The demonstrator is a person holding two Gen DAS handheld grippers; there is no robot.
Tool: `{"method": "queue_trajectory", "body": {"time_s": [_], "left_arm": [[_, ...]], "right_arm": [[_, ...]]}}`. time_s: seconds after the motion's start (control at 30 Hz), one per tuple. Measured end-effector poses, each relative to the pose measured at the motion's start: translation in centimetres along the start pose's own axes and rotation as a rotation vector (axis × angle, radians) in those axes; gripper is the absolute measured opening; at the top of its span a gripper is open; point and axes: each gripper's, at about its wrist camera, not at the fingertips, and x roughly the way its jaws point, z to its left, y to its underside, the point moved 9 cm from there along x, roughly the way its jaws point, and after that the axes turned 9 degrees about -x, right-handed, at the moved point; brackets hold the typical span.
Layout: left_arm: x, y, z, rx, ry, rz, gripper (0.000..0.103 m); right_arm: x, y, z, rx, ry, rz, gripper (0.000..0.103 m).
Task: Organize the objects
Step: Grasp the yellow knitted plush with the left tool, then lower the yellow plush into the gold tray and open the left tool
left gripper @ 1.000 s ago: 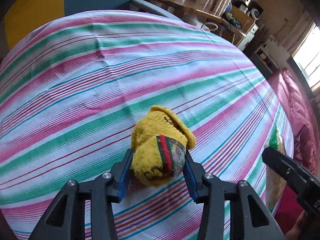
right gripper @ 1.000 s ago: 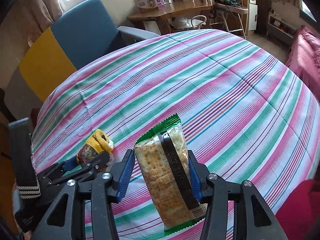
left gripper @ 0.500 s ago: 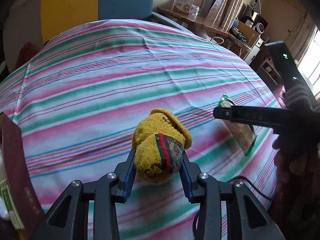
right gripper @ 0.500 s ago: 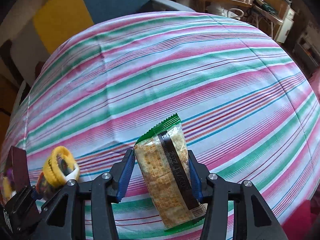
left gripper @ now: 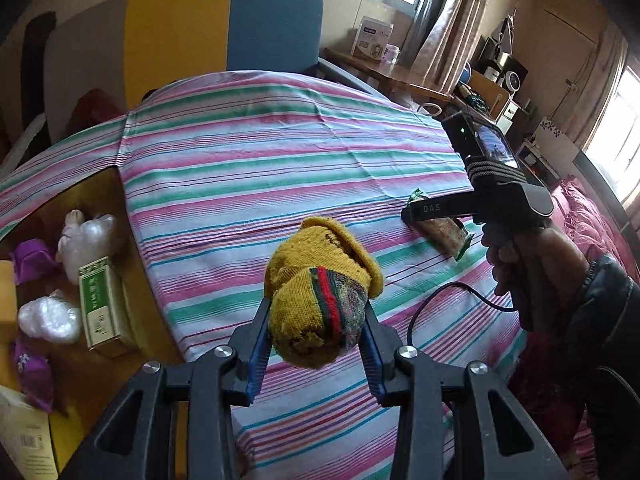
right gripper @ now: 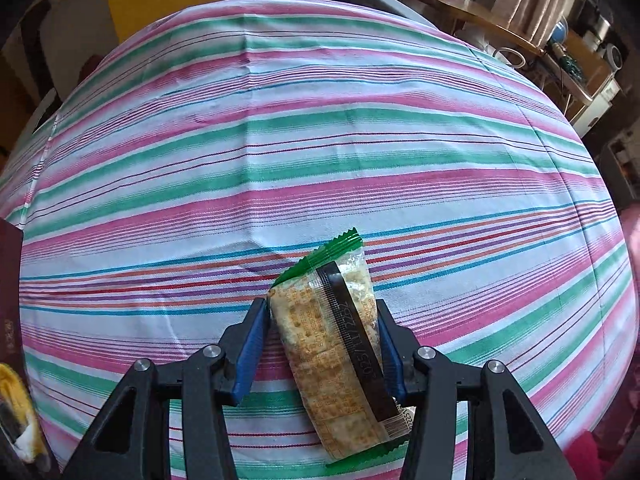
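My left gripper (left gripper: pixel 314 328) is shut on a rolled yellow sock (left gripper: pixel 320 296) with a red and green band, held above the striped tablecloth (left gripper: pixel 260 160). My right gripper (right gripper: pixel 322 320) is shut on a clear, green-edged cracker packet (right gripper: pixel 332 352), held just above the cloth. The right gripper (left gripper: pixel 436 210) also shows in the left wrist view at the right, with the packet (left gripper: pixel 446 232) under its finger. The sock's edge (right gripper: pixel 16 416) shows at the lower left of the right wrist view.
An open yellow box (left gripper: pixel 132 300) stands at the table's left, holding a green-labelled carton (left gripper: pixel 98 308), white plastic-wrapped items (left gripper: pixel 48 318) and purple packets (left gripper: pixel 32 376). A blue and yellow chair (left gripper: pixel 224 28) stands behind the table. A cable (left gripper: pixel 448 300) hangs from the right gripper.
My left gripper has pulled back and turned left with the sock, bringing the yellow box into view. My right gripper has tipped down toward the cloth with the packet.
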Motion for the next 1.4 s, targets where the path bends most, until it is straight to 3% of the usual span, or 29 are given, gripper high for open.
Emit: {"method": "queue_trajectory", "body": {"time_s": [0.47,1.17,1.4], "left_arm": [[-7.5,0.1,6.1,-0.061,-0.103,-0.147,0.04],[-10.9,2.3,12.6,-0.16,-0.176,-0.168,0.04],[-15.1,4.2,17.9,-0.231,-0.236,-0.195,0.04]], "right_arm": [[0.4,0.3,0.6,-0.046,0.035,-0.028,0.055],[-0.3,1.0,1.4,-0.077,0.081,-0.045,0.053],[-0.6,1.1,1.5,-0.095,0.095,-0.047,0.053]]}}
